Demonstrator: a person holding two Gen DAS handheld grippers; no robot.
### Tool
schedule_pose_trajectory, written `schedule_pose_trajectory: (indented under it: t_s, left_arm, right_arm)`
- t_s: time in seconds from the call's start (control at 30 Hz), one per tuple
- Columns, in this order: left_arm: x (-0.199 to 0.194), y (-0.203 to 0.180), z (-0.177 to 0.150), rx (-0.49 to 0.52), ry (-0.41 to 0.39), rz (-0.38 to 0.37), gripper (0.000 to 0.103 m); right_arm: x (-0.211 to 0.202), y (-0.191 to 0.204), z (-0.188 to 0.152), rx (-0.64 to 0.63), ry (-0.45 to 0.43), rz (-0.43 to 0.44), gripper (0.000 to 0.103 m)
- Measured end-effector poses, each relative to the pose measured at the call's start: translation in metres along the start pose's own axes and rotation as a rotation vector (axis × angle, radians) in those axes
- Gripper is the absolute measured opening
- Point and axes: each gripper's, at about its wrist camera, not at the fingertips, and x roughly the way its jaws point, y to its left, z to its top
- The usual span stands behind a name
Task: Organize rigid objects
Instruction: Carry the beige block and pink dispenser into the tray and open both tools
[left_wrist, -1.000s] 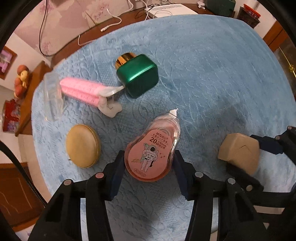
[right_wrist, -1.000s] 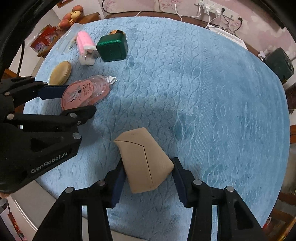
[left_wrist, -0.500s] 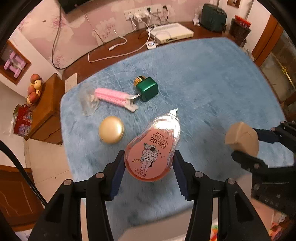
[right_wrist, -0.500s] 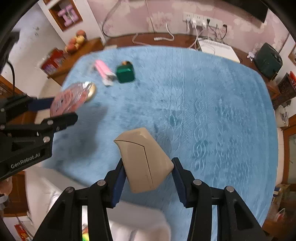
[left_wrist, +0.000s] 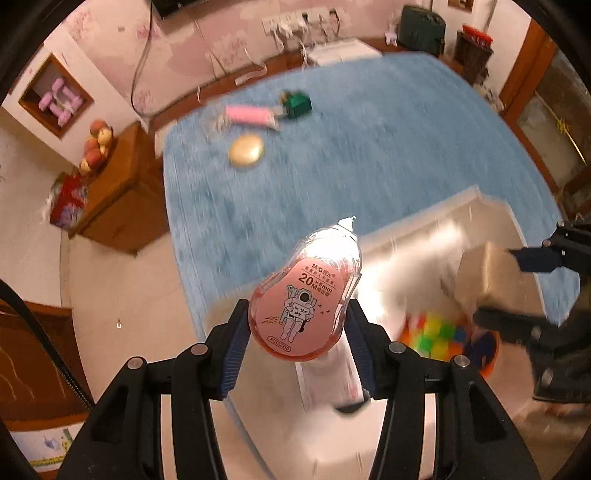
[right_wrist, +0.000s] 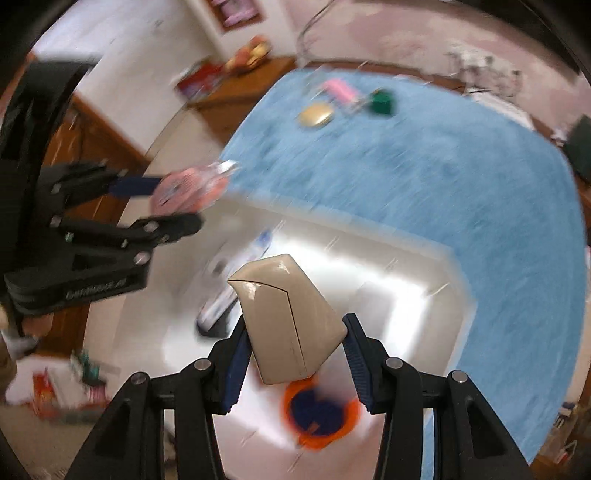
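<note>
Beyond the blue cloth (left_wrist: 369, 155) on my tabletop, a wooden side cabinet (left_wrist: 122, 206) stands by the wall with fruit (left_wrist: 96, 142) piled on top. A wall niche (left_wrist: 59, 98) holds pink dumbbells (left_wrist: 61, 101). Cables hang from a power strip (left_wrist: 295, 24) on the pink wall. Below me sits an orange tub (right_wrist: 319, 415), too blurred to make out.
</note>
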Motion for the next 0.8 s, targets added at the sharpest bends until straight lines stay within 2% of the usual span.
schedule_pose_trajectory:
  t_s: [0.23, 0.47, 0.67, 0.73, 0.8]
  left_arm:
    - [0.011, -0.019, -0.057, -0.024, 0.123, -0.047, 0.054]
    - [0.04, -0.033, -0.095, -0.051, 0.236, -0.064, 0.054]
    - [0.063, -0.034, -0.107, -0.101, 0.294, -0.076, 0.055]
    - [0.07, -0.033, -0.11, -0.117, 0.312, -0.073, 0.055]
    - [0.073, -0.033, -0.112, -0.125, 0.318, -0.066, 0.055]
  right_arm:
    - [0.04, 0.037, -0.042, -0.099, 0.167, 0.079, 0.049]
    - [0.069, 0.042, -0.052, -0.139, 0.256, 0.088, 0.049]
    - [0.081, 0.045, -0.056, -0.158, 0.276, 0.06, 0.049]
    - [0.082, 0.049, -0.057, -0.169, 0.273, 0.052, 0.053]
    - [0.08, 0.052, -0.057, -0.181, 0.267, 0.058, 0.063]
